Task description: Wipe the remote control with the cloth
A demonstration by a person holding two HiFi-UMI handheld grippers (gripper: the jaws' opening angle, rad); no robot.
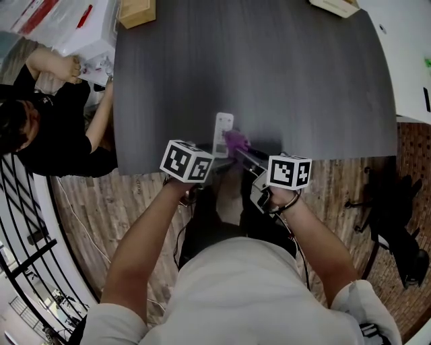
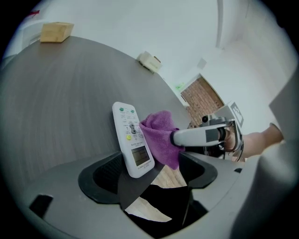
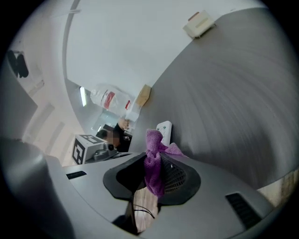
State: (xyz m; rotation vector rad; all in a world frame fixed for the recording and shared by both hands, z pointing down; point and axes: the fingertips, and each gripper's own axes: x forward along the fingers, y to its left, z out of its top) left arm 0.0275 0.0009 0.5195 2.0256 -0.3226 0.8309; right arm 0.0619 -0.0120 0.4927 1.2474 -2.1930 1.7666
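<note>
The white remote control [image 2: 132, 137] lies face up on the dark grey table [image 2: 60, 107], close to its near edge. Its near end rests at the left jaw of my left gripper [image 2: 154, 170], whose jaws stand wide; the right jaw is clear of the remote. My right gripper [image 3: 152, 163] is shut on the purple cloth [image 3: 153, 156]. The cloth [image 2: 161, 135] bunches against the remote's right side. In the head view the remote [image 1: 222, 131] and the cloth [image 1: 236, 141] sit just beyond both marker cubes.
A wooden block [image 1: 137, 11] sits at the table's far left and a beige box [image 1: 335, 5] at the far right. A person in black [image 1: 47, 128] sits to the left of the table. Wooden floor lies below the table's near edge [image 1: 269, 160].
</note>
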